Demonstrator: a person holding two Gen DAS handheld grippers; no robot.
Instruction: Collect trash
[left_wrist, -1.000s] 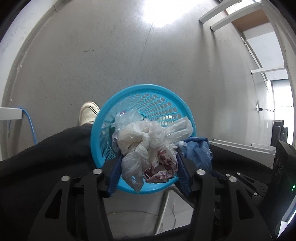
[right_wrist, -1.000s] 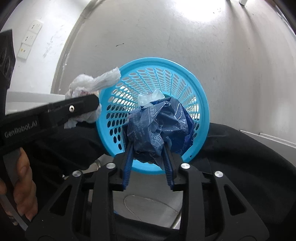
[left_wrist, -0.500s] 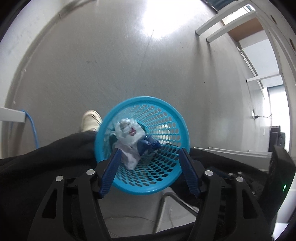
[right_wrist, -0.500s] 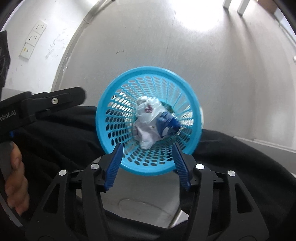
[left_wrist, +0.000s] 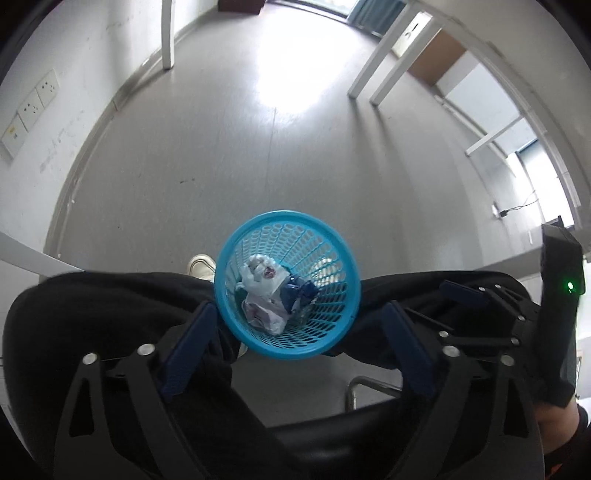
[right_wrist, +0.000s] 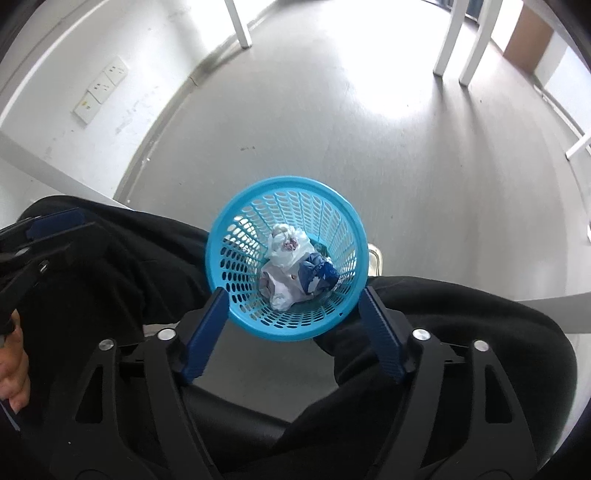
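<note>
Opening claws above trash basket

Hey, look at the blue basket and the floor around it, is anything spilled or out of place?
Nothing stands out. The white bag and the crumpled blue wrapper both lie inside the blue basket, which looks upright, and the visible floor shows no spill.

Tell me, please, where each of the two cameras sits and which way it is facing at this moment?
Left wrist view: sits on the left gripper, looking steeply down into the blue basket on the floor; its opening, empty jaws, dark trouser legs and a shoe show.
Right wrist view: sits on the right gripper, also facing down at the basket; its opening, empty jaws, the trouser legs and a hand at the left edge show.
Shared: the basket holding a white bag and a blue wrapper, the grey floor, wall sockets.
</note>
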